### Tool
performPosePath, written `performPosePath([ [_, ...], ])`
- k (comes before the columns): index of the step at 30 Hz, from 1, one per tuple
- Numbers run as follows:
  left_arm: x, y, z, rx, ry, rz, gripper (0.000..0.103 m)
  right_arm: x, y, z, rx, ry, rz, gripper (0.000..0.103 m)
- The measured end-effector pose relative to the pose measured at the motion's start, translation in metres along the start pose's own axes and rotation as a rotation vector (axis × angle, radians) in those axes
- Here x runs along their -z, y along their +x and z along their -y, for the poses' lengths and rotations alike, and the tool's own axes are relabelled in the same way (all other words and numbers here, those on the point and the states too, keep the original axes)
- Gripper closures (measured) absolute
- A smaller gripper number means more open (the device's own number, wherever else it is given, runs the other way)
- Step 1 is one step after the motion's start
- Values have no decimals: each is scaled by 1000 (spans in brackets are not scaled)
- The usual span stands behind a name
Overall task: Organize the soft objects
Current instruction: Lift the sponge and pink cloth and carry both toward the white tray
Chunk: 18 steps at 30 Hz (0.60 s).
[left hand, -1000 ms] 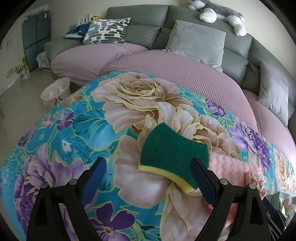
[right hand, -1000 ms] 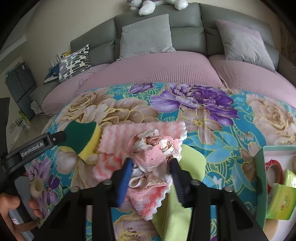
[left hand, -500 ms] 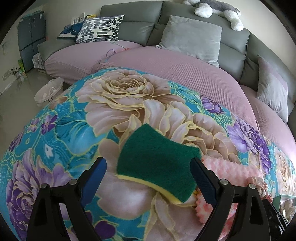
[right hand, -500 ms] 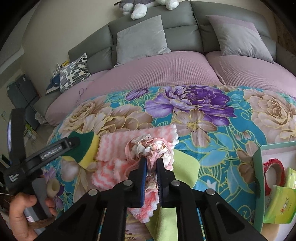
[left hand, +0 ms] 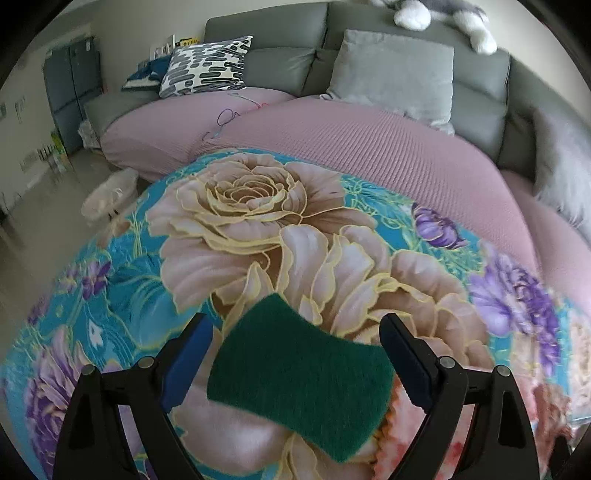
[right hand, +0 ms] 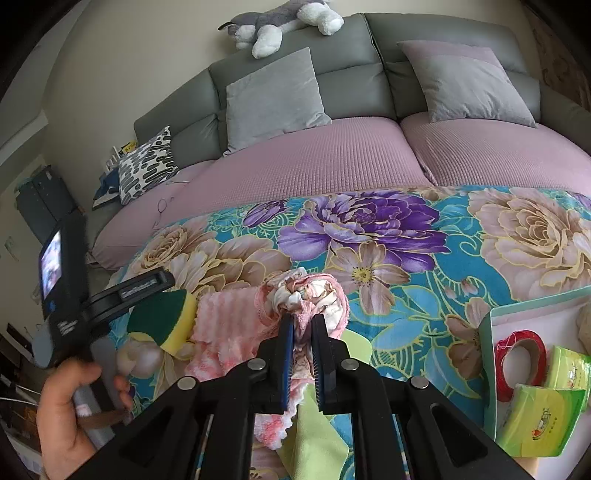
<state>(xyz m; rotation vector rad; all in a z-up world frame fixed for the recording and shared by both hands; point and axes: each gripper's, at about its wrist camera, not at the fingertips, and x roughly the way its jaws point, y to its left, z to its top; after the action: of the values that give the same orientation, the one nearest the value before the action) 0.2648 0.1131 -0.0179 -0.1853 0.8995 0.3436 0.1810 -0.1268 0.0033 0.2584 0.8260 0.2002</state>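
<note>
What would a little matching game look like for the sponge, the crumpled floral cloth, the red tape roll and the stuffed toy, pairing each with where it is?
Things:
1. sponge
2. crumpled floral cloth
3. red tape roll
4. stuffed toy

Places:
A. on top of the sofa back
B. pinched between the closed fingers of the right gripper
C. inside the box at the right edge
D. between the open fingers of the left gripper

Pairs: 1-D, 2-B, 3-C, 4-A

A plush husky (right hand: 280, 26) lies atop the grey sofa (right hand: 354, 88); red tape roll (right hand: 521, 363) beside green tissue packs (right hand: 541, 419).
</note>
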Motion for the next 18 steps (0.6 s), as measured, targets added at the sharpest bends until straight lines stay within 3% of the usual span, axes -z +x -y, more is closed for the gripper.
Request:
performPosePath([
  [3, -2, 10, 9, -65, 53, -34, 11, -1, -1, 0, -1, -3, 4, 93],
  [6, 0, 15, 13, -78, 86, -51, 11, 0, 0, 1, -2, 2, 3, 93],
  [12, 2, -1, 8, -46, 98, -45, 11, -1, -1, 3, -6, 11, 1, 93],
  [18, 15, -14, -4, 25, 22, -50, 11, -2, -4, 6, -8, 19, 10, 93],
])
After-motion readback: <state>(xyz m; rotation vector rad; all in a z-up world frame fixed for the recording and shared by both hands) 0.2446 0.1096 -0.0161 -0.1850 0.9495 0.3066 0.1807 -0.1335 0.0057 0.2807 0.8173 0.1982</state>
